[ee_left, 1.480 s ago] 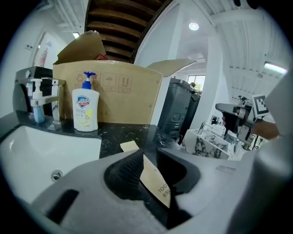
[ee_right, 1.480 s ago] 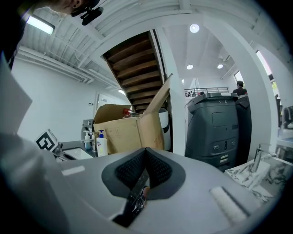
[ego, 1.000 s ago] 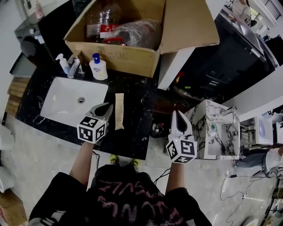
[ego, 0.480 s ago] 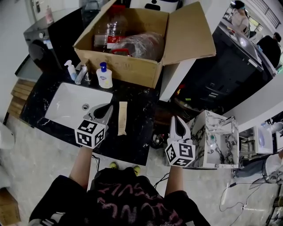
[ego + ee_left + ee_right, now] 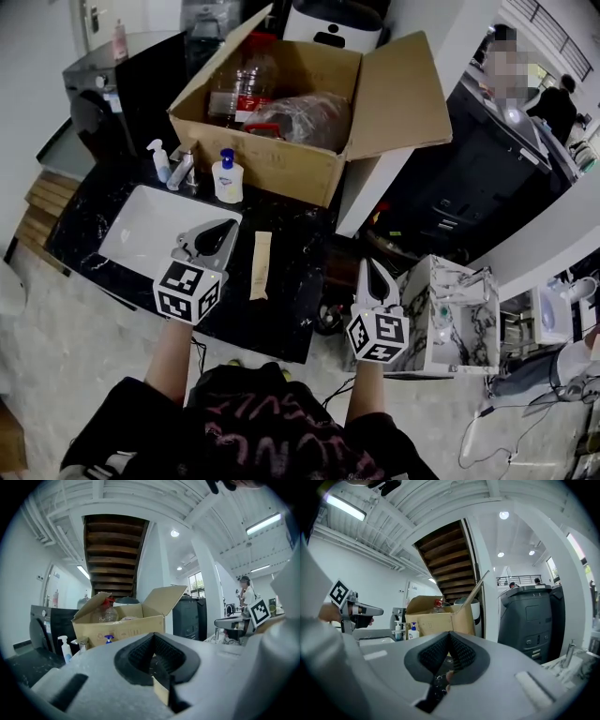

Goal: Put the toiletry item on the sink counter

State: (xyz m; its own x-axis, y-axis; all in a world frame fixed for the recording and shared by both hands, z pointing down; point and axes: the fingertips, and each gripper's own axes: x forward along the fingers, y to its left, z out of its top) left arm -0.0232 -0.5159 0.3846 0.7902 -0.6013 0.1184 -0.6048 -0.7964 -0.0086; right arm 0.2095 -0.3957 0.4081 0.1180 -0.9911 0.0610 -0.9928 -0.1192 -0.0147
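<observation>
As the tube [image 5: 260, 265] lies on the counter [image 5: 284, 305] between my empty, closed left gripper [image 5: 225, 231] and right gripper [image 5: 372, 266], I think I'm done.

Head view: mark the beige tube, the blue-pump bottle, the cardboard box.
beige tube [image 5: 260, 265], head view, mid-body.
blue-pump bottle [image 5: 228, 184], head view, white body.
cardboard box [image 5: 272, 167], head view, front wall.

counter [image 5: 302, 274] black-marbled | sink [image 5: 139, 234] white | tube [image 5: 260, 265] apparently beige | box [image 5: 281, 174] brown
</observation>
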